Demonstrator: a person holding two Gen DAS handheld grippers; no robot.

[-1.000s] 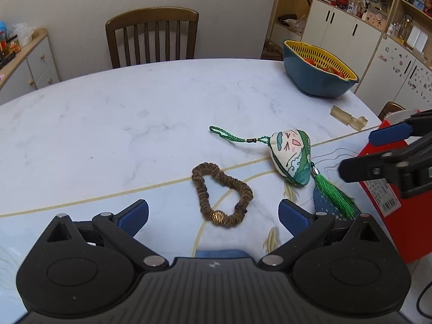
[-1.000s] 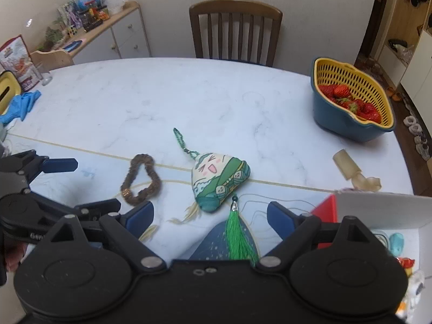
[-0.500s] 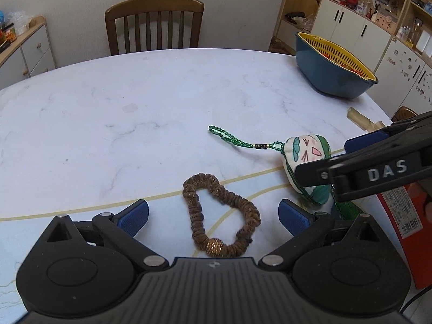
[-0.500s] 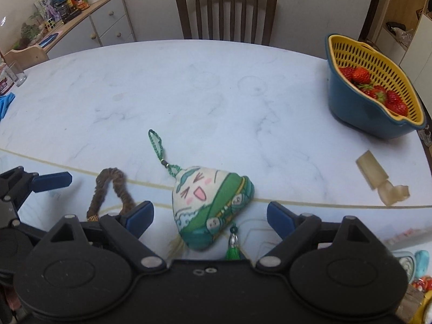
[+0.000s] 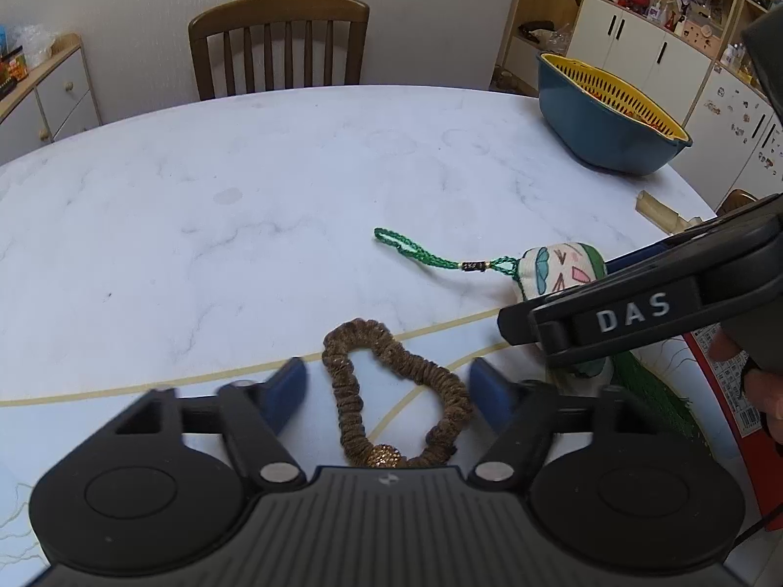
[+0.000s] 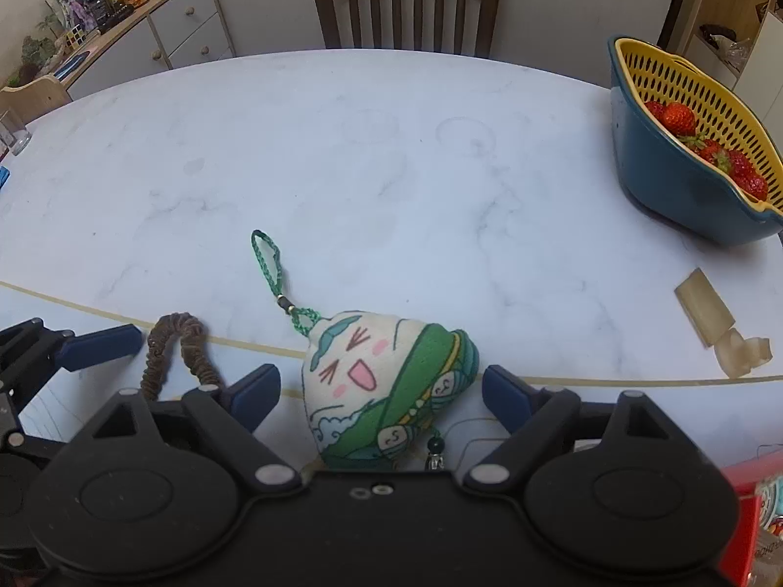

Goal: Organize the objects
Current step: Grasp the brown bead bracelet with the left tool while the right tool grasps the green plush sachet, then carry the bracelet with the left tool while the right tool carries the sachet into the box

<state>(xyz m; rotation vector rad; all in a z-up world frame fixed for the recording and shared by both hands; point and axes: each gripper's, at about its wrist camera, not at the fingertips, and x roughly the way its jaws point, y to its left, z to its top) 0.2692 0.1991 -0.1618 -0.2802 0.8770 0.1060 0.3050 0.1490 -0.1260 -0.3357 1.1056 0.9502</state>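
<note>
Your left gripper (image 5: 386, 394) is spread wide, and the brown scrunchie (image 5: 397, 401) lies flat on the table between its two blue fingertips (image 5: 288, 386), touching neither; its gold bead sits nearest the gripper body. Your right gripper (image 6: 380, 391) is also spread, with the stuffed charm (image 6: 386, 386) lying between its blue tips, the smiling face up and the bead of its tassel close against the gripper body. From the left camera, the right gripper's black finger crosses in front of the charm and hides its lower half. The charm's green braided loop (image 6: 266, 261) trails away from you across the tabletop, and the scrunchie lies just to the charm's left.

Both things rest on a white marble table (image 6: 342, 156) with a thin gold line curving across its near part. At your right edge a red box (image 6: 753, 494) shows only a corner. Farther right on the table lies a small pale plastic piece (image 6: 709, 313). Beyond it, near the far right rim, stands a blue bowl with a yellow strainer (image 6: 685, 146) inside, holding strawberries (image 6: 678, 117). A wooden chair (image 6: 406, 0) stands at the far side, with a sideboard (image 6: 166, 29) to the left along the wall and white cupboards (image 5: 631, 49) to the right.
</note>
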